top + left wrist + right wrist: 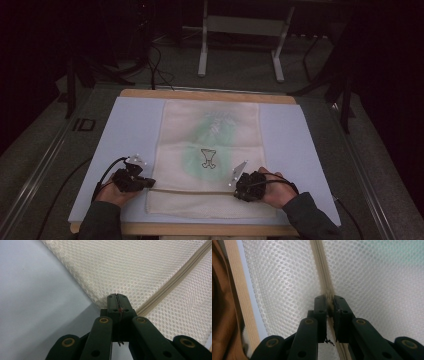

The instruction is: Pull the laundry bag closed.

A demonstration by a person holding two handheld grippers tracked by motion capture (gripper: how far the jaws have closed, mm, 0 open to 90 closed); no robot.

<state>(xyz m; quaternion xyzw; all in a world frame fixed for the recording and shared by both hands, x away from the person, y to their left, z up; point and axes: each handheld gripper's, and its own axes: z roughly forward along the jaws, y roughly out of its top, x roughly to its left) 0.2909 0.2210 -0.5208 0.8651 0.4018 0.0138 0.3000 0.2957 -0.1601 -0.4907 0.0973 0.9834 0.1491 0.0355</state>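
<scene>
Mesh laundry bag (210, 150) flat on table (130, 130), zipper (195, 190) running crosswise near its front end. Left tool (150, 183) clamped tight on bag edge at zipper's left end. Right tool (239, 190) pinching zipper pull at right end, jaws nearly closed. Pull travels leftward along zipper, toward left tool.

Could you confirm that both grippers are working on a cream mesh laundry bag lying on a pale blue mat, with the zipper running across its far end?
Not quite: the zipper crosses the near end of the cream mesh laundry bag, between the left gripper and right gripper, as the high view shows. The pale blue mat is right.
</scene>
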